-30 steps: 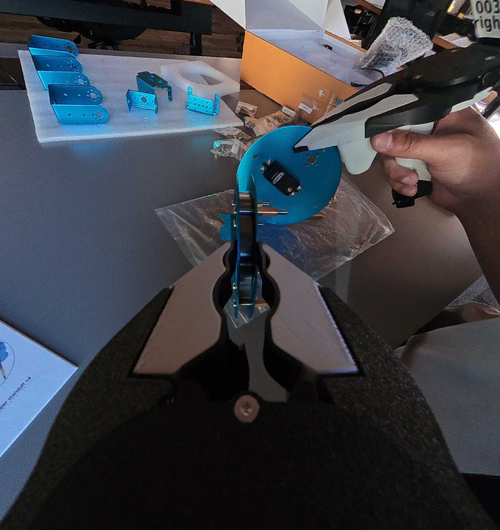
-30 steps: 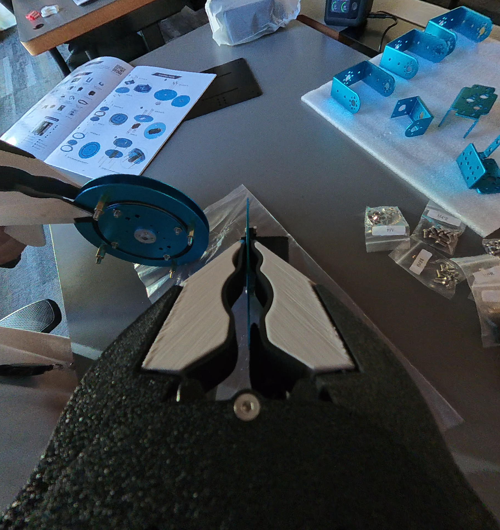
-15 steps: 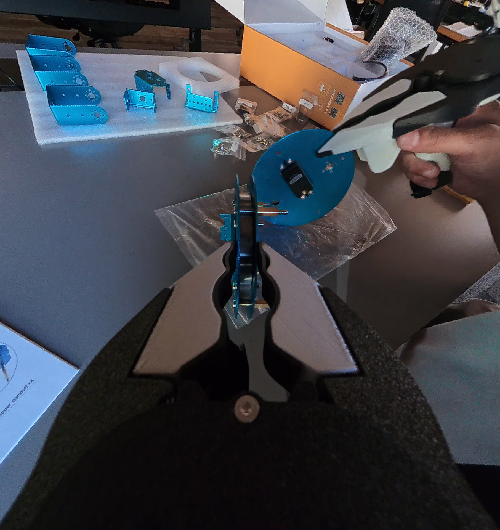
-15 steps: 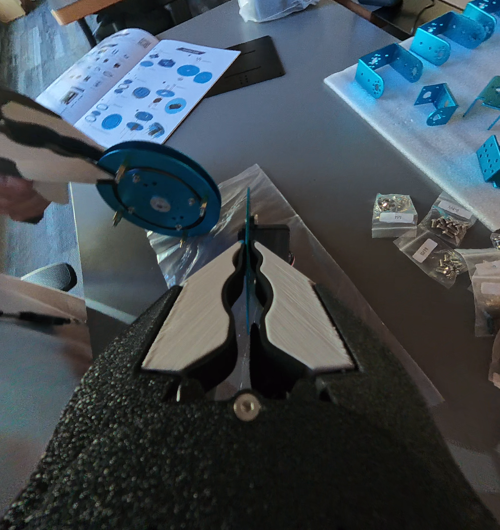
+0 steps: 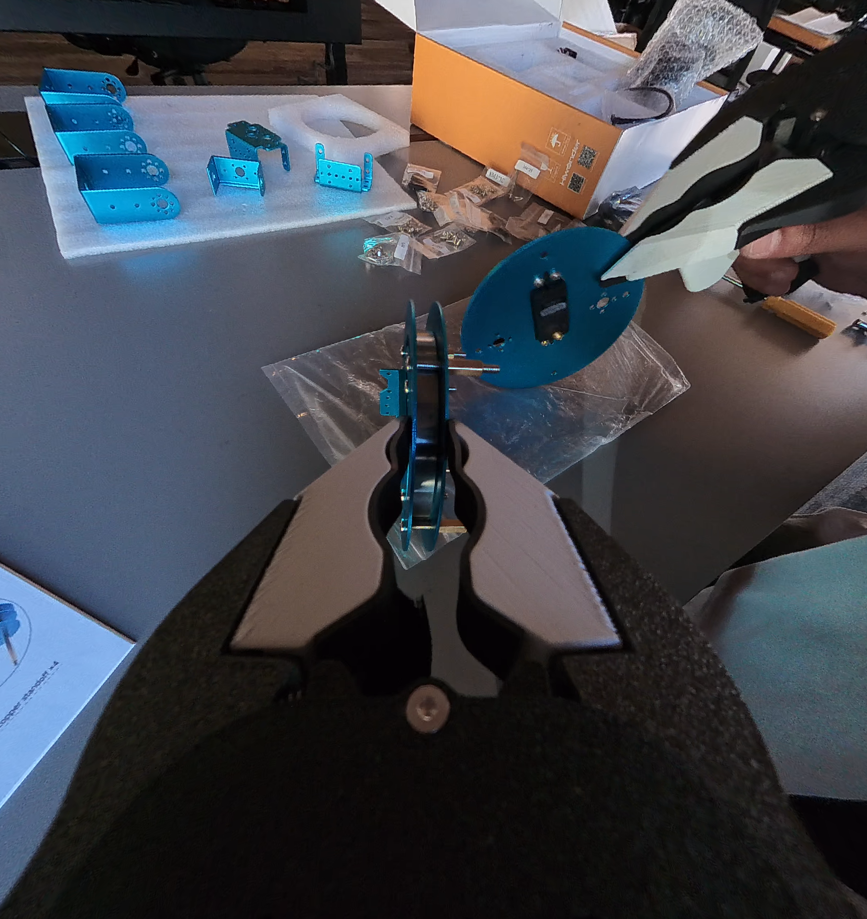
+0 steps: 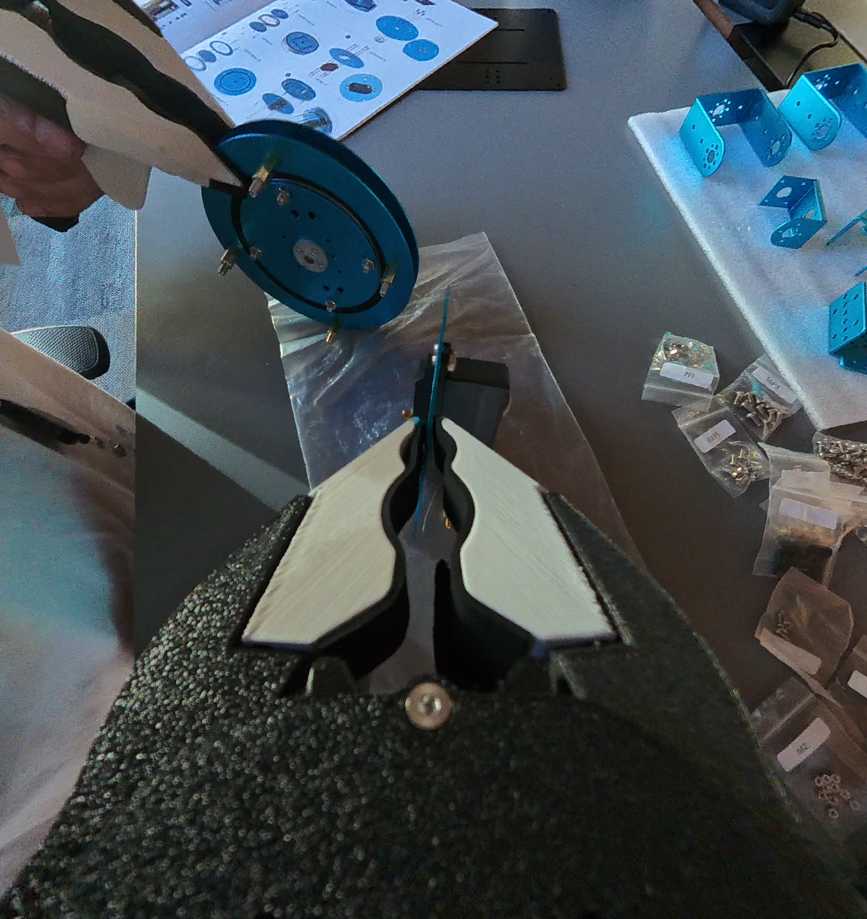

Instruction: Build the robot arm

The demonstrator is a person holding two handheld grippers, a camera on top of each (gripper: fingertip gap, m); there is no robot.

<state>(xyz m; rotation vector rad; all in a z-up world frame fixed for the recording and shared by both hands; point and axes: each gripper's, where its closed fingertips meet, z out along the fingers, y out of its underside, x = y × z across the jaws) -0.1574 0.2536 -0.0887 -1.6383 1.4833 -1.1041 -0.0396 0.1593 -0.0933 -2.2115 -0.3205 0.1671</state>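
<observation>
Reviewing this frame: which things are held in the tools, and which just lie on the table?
In hand:
- left tool, shut on the stacked blue discs
- right tool, shut on the blue plate with servo

Lying about:
- blue brackets on the white foam sheet
- screw bags
- clear plastic bag
- manual
- orange box

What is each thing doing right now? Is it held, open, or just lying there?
left gripper: shut on double blue disc.
double blue disc: held in air.
right gripper: shut on servo plate.
servo plate: held, tilted.
plastic bag: flat, crinkled.
orange box: open.
booklet: open.
</observation>
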